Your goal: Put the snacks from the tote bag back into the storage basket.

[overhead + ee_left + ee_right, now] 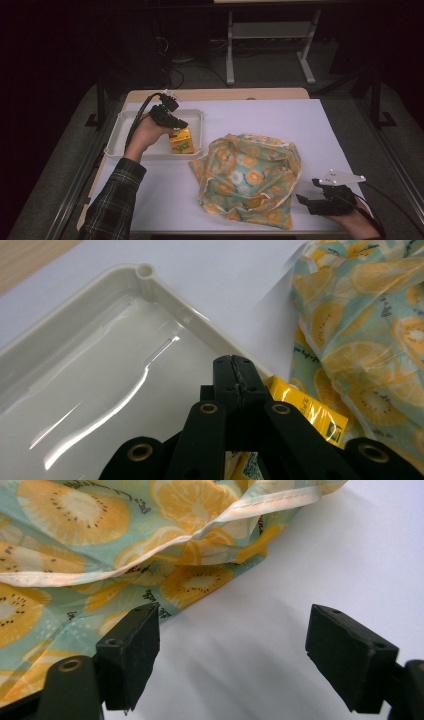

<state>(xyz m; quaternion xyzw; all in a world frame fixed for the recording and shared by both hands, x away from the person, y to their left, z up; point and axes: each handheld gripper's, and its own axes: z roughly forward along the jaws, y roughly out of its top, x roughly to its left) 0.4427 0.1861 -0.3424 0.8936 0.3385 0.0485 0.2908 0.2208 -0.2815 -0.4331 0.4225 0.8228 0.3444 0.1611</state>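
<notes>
Yellow carton (pixel 181 141) in tray (pixel 125 131), directly under closed left tongs (pixel 175 123).

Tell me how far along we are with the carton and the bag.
Done: little that shows. The yellow carton stands in the white tray. In hand: the left tool, shut, sits just above the carton; whether it pinches it is unclear. Left: the right tool waits open beside the fruit-print bag, which lies crumpled and ungripped.
</notes>
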